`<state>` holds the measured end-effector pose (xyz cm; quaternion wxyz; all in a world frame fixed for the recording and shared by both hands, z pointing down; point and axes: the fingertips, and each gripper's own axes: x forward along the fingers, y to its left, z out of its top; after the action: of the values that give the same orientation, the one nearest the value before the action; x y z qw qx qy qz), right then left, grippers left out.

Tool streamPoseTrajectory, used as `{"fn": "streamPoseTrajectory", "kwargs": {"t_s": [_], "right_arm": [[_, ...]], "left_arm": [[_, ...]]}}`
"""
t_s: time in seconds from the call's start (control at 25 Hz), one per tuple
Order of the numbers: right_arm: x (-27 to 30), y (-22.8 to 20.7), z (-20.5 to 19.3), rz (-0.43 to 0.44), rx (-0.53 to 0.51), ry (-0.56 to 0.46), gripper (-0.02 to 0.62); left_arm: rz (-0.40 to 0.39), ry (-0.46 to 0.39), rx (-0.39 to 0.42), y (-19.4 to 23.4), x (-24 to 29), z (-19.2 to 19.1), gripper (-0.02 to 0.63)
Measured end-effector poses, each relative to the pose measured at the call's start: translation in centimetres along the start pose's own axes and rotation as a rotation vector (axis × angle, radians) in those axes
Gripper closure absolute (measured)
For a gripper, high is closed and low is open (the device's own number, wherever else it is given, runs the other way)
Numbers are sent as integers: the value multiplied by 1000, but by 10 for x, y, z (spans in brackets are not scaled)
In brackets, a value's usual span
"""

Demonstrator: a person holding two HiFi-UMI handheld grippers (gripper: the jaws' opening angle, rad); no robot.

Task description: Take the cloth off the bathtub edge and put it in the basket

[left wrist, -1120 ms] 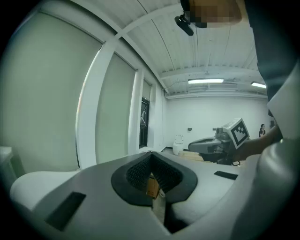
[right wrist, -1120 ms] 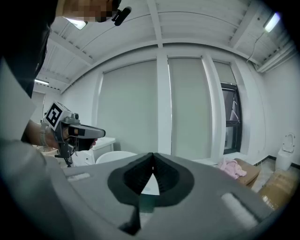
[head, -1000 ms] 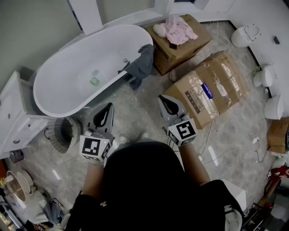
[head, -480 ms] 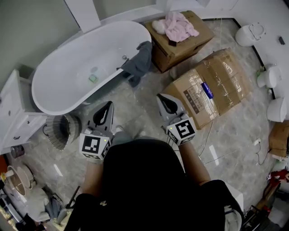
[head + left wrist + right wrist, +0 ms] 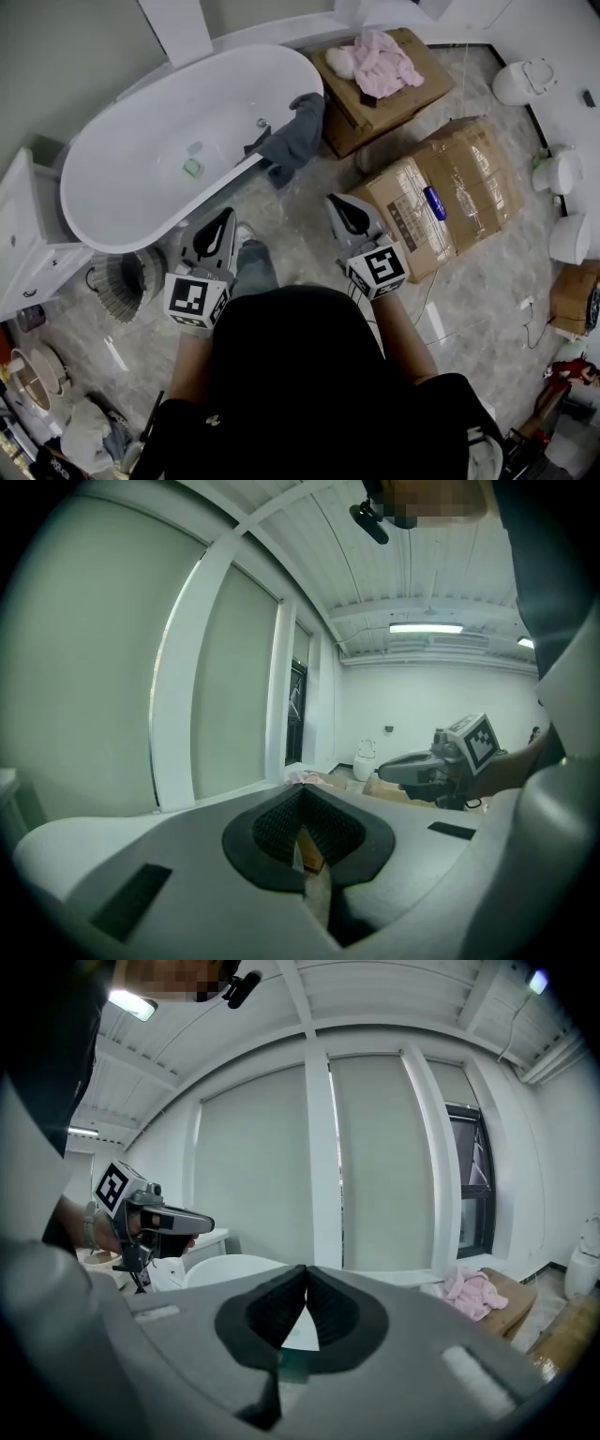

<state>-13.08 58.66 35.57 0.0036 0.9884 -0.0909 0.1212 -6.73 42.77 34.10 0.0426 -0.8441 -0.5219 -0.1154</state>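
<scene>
A grey cloth point(image 5: 294, 138) hangs over the right end of the white bathtub point(image 5: 112, 202), partly trailing down to the floor. A woven basket point(image 5: 122, 281) stands on the floor by the tub's near left side. My left gripper point(image 5: 225, 219) is held above the floor just short of the tub, jaws shut and empty. My right gripper point(image 5: 337, 203) is level with it further right, below the cloth, also shut with nothing in it. In the left gripper view the shut left gripper point(image 5: 301, 799) points across the room, with the right gripper point(image 5: 427, 766) beside it.
A cardboard box point(image 5: 384, 89) with a pink cloth point(image 5: 380, 61) on it stands right of the tub. A larger taped box point(image 5: 450, 192) lies by my right gripper. White toilets point(image 5: 525, 80) line the right wall. A white cabinet point(image 5: 28, 253) is at the left.
The person has stepped toward the tub; a leg in jeans now shows between the grippers. Both grippers stay shut and sit slightly nearer the tub and cloth.
</scene>
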Motion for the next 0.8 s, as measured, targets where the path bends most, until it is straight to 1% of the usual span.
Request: {"fn": "streamPoseTrajectory", "kwargs": {"t_s": [0.2,0.48,0.56,0.64,0.8], "right_arm": [[78,-9,7,-10,-3,47,598],[183,-20,23,-42,3,72,597],[206,-23,25,-44,1,80,597],[224,-26,23,-48,7,98,566],[251,-38,19,-50,36,126,561]], "left_arm": [[-27,8,-6,74,30,4,594],[-62,16,-25,170,61,10,594],[-67,23,-30,189,67,9,594],[-63,32,-38,205,71,6,594],[-47,50,-62,226,76,2,594]]}}
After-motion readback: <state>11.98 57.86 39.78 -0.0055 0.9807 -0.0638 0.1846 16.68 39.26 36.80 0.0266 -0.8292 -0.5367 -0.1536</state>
